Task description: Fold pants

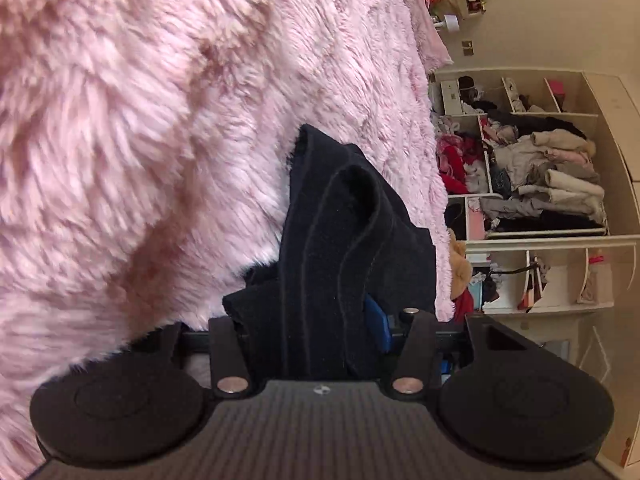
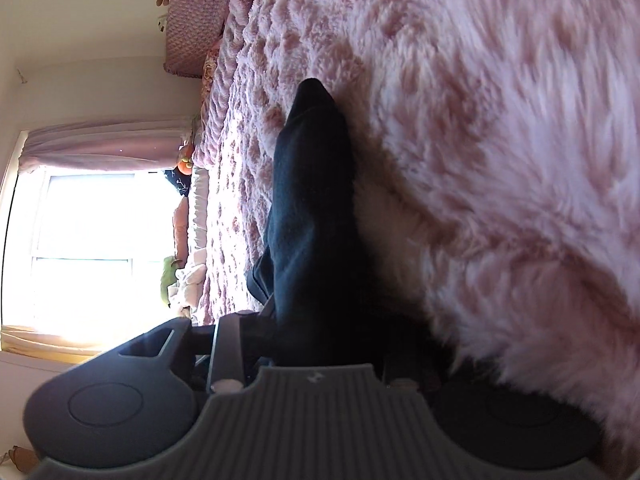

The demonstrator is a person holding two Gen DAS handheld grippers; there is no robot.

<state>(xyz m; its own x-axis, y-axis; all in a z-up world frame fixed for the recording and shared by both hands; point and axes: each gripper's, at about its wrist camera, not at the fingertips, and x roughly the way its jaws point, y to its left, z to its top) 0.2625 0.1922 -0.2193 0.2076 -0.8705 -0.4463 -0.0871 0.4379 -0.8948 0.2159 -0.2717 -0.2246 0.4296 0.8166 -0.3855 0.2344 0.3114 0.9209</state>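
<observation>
The black pants (image 1: pixel 340 248) lie bunched and folded over on a pink furry blanket (image 1: pixel 160 120). My left gripper (image 1: pixel 320 336) is shut on the pants; thick folds of cloth fill the gap between its fingers, and a blue pad (image 1: pixel 378 326) shows on the right finger. In the right wrist view the pants (image 2: pixel 316 208) run as a dark strip away from the camera over the blanket (image 2: pixel 500 140). My right gripper (image 2: pixel 320 344) is shut on the pants, its fingertips buried in the cloth.
Open shelves (image 1: pixel 536 184) full of piled clothes stand beyond the bed's edge in the left wrist view. A bright window (image 2: pixel 92 240), a pink pillow (image 2: pixel 196 16) and soft toys (image 2: pixel 172 276) sit at the bed's far side.
</observation>
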